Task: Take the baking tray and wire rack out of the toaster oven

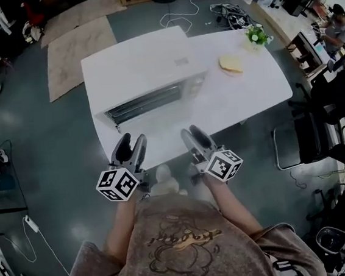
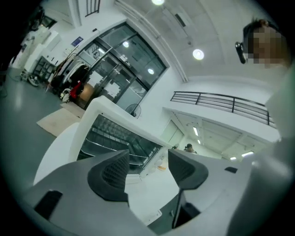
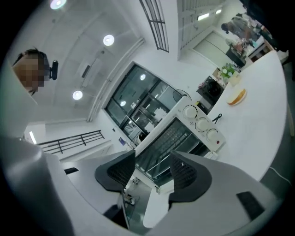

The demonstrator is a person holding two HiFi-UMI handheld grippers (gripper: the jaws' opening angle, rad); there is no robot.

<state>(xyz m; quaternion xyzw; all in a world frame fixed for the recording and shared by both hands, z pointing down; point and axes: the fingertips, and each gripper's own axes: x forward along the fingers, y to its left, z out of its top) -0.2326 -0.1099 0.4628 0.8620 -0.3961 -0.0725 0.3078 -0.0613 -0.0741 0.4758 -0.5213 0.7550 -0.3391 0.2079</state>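
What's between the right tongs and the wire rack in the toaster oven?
Only the oven's folded-down glass door, seen in the right gripper view below the open, empty right tongs; the wire rack lies beyond.

Brown printed T-shirt [image 1: 183, 243]; grey left gripper [image 1: 132, 142] and right gripper [image 1: 193, 133] bear marker cubes [image 1: 117, 184].

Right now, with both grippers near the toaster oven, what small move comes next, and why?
Probably ease both forward toward the front of the oven: the left gripper and right gripper stand open and empty, short of it, while the rack sits inside.
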